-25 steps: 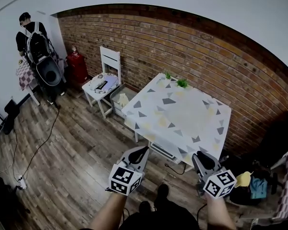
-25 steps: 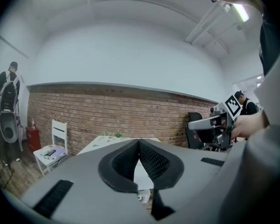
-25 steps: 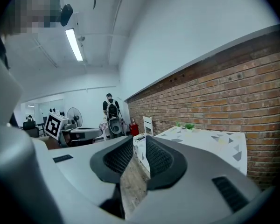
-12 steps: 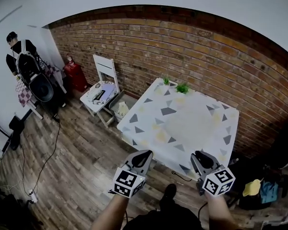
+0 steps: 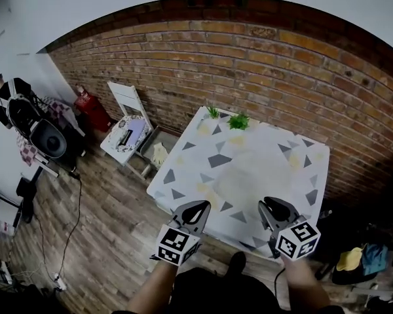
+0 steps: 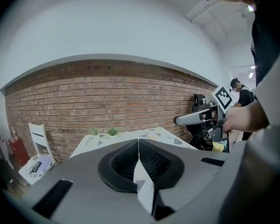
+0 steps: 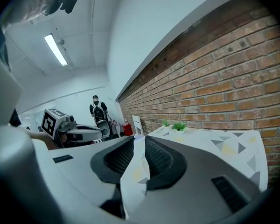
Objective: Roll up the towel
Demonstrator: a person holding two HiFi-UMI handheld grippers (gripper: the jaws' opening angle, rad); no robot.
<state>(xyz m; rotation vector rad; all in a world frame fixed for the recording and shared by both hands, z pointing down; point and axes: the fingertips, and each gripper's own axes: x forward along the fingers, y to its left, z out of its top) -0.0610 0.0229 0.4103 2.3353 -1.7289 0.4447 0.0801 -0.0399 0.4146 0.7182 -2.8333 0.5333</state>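
From the head view we see both grippers held above the wooden floor (image 5: 98,227), short of the near edge of the surface (image 5: 183,175), which lies at 12 o'clock from them under a white cloth with grey and yellow triangles. The towel (image 5: 239,175) is hard to tell from that cloth. We make out only a faintly greyer flat patch near the middle, and neither gripper view picks it out.

The left gripper (image 5: 202,205) has its jaws pressed together with nothing between them, which its own view shows plainly. The right gripper (image 5: 270,206) stands a narrow way apart. Through the slit its view shows only the patterned cloth, and nothing is held.

Only the head view gives us the white chair (image 5: 124,120) at 10 o'clock and the red cylinder (image 5: 88,108) beside it. Two small green plants (image 5: 238,120) stand at the far edge by the brick wall (image 5: 249,64). A person with a backpack (image 5: 10,103) stands at 9 o'clock. The right gripper view alone shows the ceiling strip light (image 7: 56,49).
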